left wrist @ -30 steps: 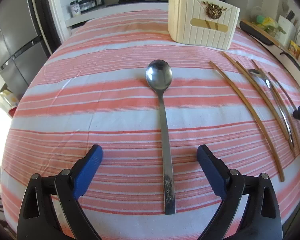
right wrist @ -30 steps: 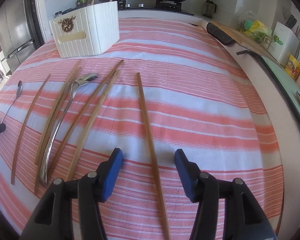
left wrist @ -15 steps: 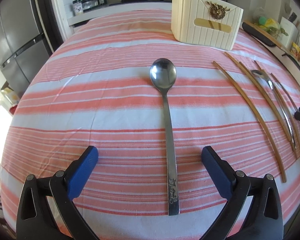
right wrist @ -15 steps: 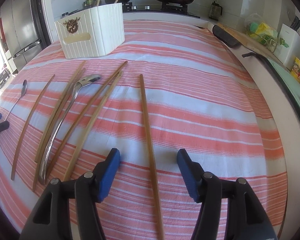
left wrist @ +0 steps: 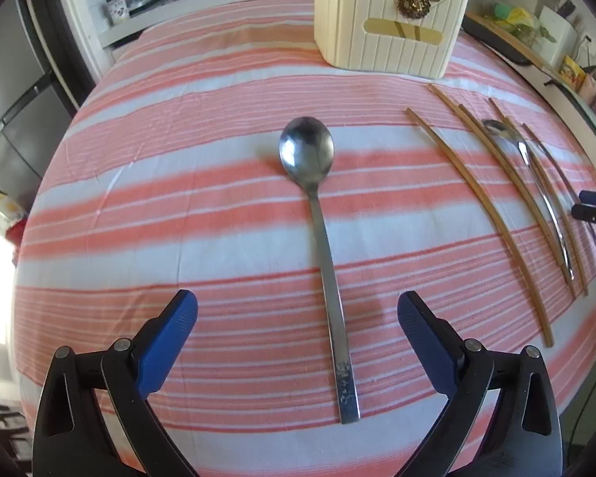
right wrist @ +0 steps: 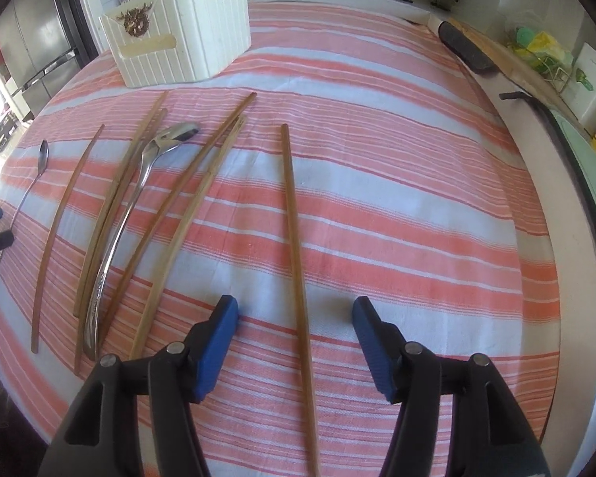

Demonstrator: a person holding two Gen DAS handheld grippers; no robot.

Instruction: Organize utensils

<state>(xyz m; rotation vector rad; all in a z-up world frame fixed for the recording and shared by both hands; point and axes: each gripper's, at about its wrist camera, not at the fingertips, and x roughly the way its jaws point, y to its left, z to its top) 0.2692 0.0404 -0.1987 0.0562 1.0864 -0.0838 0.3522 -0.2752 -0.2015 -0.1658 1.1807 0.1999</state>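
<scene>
Both wide open, empty: left gripper [left wrist: 297,312] straddling spoon [left wrist: 321,238] handle, right gripper [right wrist: 295,316] straddling lone chopstick [right wrist: 296,246], lined up for pickup toward holder [right wrist: 182,35].

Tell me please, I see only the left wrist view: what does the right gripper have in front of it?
Observer: A single wooden chopstick lies lengthwise between the open fingers of the right gripper, apart from the other utensils.
Operator: Is the right gripper holding it?
Observer: No. Both blue fingertips stand clear of the stick, one on each side.
Operator: How many more chopsticks lie near the second spoon?
Observer: Five, as far as I can tell: one lone stick on the far left, two left of the curved spoon, two to its right.
Operator: Anything beyond the chopsticks on that side?
Observer: The striped cloth is bare up to the table edge.
</scene>
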